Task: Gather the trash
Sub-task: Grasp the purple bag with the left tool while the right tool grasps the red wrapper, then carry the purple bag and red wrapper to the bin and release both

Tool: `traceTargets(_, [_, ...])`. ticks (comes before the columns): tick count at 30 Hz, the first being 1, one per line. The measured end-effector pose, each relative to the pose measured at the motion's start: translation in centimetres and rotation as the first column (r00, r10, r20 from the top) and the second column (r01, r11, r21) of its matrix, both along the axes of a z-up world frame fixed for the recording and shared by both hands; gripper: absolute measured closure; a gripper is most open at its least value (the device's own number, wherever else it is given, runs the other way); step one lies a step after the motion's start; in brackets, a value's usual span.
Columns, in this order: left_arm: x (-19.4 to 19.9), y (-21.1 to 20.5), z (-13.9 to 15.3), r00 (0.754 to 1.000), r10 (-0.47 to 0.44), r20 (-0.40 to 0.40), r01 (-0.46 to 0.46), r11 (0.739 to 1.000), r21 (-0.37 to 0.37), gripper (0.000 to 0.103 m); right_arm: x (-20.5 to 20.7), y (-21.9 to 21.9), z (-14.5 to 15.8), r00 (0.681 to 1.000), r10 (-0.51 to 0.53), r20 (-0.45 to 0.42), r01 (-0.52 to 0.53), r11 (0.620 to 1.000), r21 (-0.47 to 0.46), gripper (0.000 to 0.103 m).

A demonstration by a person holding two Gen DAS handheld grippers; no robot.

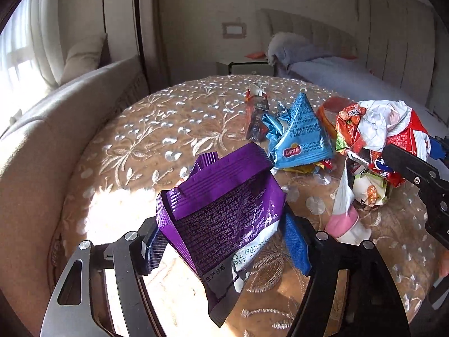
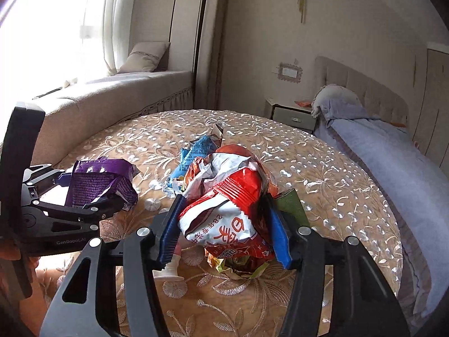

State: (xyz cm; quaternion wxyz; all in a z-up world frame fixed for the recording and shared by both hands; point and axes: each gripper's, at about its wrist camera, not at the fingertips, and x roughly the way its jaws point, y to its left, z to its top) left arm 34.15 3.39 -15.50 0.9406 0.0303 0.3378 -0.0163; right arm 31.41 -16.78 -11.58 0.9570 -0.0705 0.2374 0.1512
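Note:
My left gripper is shut on a purple snack wrapper and holds it over the round table; gripper and wrapper also show at the left of the right wrist view. My right gripper is shut on a crumpled red and white snack bag, part of a pile of wrappers; the bag sits at the right of the left wrist view. A blue wrapper lies behind the purple one, with a dark red one beyond. A pink and white tube lies under the pile.
The round table has a gold embroidered cloth. A beige window seat with a cushion stands at the left. A bed with a blue cover runs along the right, with a nightstand behind the table.

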Motion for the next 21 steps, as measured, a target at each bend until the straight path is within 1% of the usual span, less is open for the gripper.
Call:
traceTargets(3, [-1.6, -0.8, 2.1, 0.999, -0.013, 0.049, 0.013, 1.0, 0.01, 0.033, -1.1, -0.8, 1.2, 1.0, -0.002, 0.031, 0.002, 1.0, 0.011, 0.046])
traceTargets(9, [-5.2, -4.1, 5.8, 0.988, -0.085, 0.131, 0.082, 0.996, 0.03, 0.033, -4.2, -3.3, 3.3, 0.995, -0.022, 0.095, 0.019, 0.999, 0.033, 0.046])
traceTargets(16, [-8.2, -8.5, 7.9, 0.969, -0.166, 0.182, 0.159, 0.986, 0.053, 0.033, -7.6, -7.3, 5.1, 0.986, -0.073, 0.153, 0.065, 0.996, 0.058, 0.046])
traceTargets(21, [-10.0, -12.2, 8.4, 0.951, -0.24, 0.196, 0.23, 0.97, 0.073, 0.033, -9.9, -9.9, 5.7, 0.977, -0.118, 0.176, 0.108, 0.992, 0.066, 0.046])
